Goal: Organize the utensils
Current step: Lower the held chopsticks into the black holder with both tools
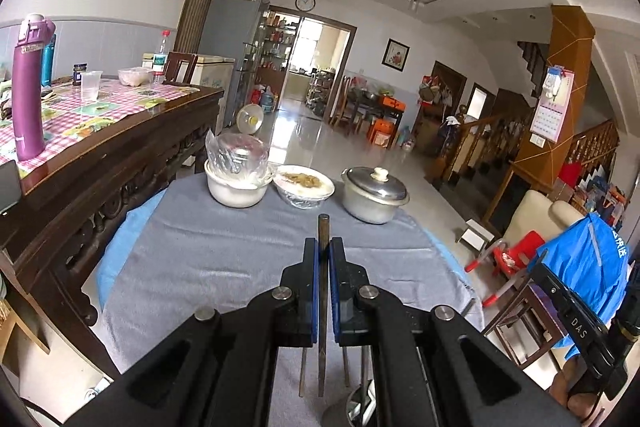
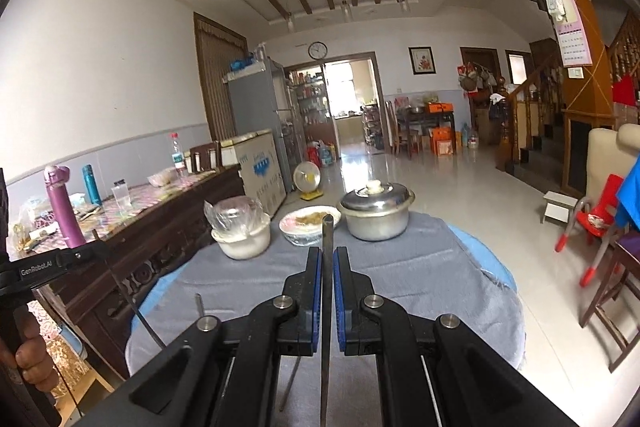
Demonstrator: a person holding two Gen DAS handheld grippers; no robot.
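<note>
Tilting slightly downward, left gripper [image 1: 324, 247] and right gripper [image 2: 328, 255] each clamp chopstick [image 1: 323, 227].

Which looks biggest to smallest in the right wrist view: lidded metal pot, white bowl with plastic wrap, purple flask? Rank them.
1. Lidded metal pot
2. White bowl with plastic wrap, nearly alike, so unsure
3. Purple flask, though it stands farther off, so its true size is unsure

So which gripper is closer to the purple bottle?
Left. The left gripper has the purple bottle large and close on its left side. The right gripper sees it smaller and farther off, beyond the left one.
</note>
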